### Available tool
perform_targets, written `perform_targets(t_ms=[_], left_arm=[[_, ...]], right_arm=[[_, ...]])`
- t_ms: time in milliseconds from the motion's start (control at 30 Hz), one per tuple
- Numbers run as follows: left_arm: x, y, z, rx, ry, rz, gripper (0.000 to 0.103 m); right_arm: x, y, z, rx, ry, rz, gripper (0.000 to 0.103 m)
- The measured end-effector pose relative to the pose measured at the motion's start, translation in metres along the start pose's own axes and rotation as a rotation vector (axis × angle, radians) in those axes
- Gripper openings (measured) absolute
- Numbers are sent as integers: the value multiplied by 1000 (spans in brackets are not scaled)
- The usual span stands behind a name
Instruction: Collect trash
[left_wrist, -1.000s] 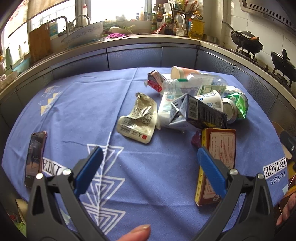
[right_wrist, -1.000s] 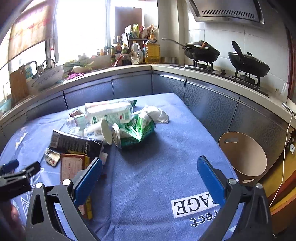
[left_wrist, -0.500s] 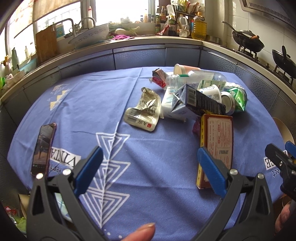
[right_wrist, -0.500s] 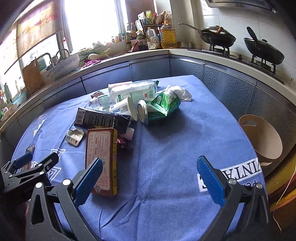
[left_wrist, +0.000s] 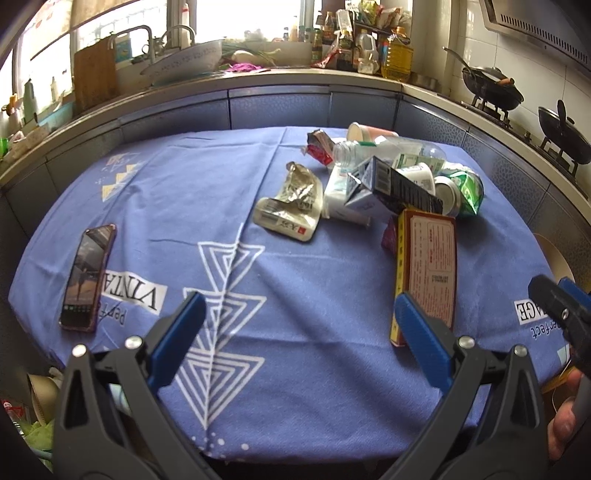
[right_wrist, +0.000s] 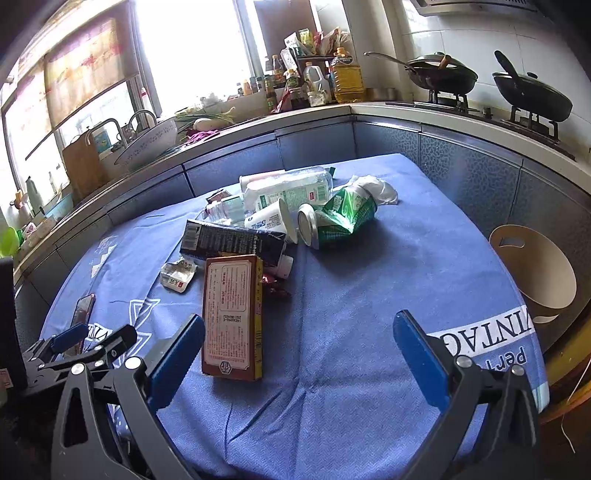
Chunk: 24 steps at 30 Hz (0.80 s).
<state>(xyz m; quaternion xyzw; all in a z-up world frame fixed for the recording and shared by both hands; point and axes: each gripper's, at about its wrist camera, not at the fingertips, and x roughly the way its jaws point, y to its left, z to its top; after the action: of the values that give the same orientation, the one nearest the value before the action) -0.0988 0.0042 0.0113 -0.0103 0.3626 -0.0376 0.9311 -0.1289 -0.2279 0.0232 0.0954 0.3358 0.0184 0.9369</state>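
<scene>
table (left_wrist: 177, 192): blue printed cloth over it, carrying all the trash.
trash pile (right_wrist: 280, 218): far right part of the table; bottles, cups, a green can and a dark carton overlap one another.
bin (right_wrist: 535, 273): tan, off the table's right edge, partly cut off by it.
brown box (right_wrist: 232, 314): flat, nearest piece, just ahead of the right gripper.
phone (left_wrist: 86, 273): left on the cloth, well apart from the trash.
left gripper (left_wrist: 295, 332): fingers wide, nothing held.
right gripper (right_wrist: 299, 350): fingers wide, nothing held.
risk: pulling one piece may roll the can or bottles off; the phone could be taken for trash.
hidden: the bin's inside; what lies under the pile.
</scene>
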Motion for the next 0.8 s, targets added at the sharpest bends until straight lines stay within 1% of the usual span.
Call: perform_targets(t_ms=[67, 100, 200, 267, 333, 367, 433, 533, 600, 667, 800], left_arm=[[-2, 5, 1, -22, -5, -36, 98], [-1, 8, 0, -34, 5, -36, 98], [6, 11, 4, -29, 22, 4, 98], [7, 8, 10, 5, -1, 33, 98], [4, 4, 18, 38, -42, 63, 98], [2, 2, 23, 44, -66, 75, 98], [-2, 1, 33, 36, -100, 73, 98], [-4, -2, 46, 36, -115, 63, 98], [-3, -4, 52, 31, -108, 46, 98], [-2, -4, 55, 20, -94, 26, 98], [2, -5, 55, 29, -86, 35, 98]], right_arm=[[1, 1, -3, -1, 20, 18, 100], [2, 2, -5, -3, 28, 29, 100], [7, 3, -4, -16, 47, 45, 100], [7, 2, 3, -27, 29, 21, 100], [7, -1, 16, -33, 2, -16, 100], [6, -5, 24, -11, -6, -14, 100], [5, -11, 39, 38, -13, 8, 100], [0, -7, 55, 33, -50, 16, 100], [-4, -3, 56, 34, -70, 29, 100], [-3, 2, 51, 29, -57, 42, 100], [0, 12, 41, -1, -40, 45, 100]])
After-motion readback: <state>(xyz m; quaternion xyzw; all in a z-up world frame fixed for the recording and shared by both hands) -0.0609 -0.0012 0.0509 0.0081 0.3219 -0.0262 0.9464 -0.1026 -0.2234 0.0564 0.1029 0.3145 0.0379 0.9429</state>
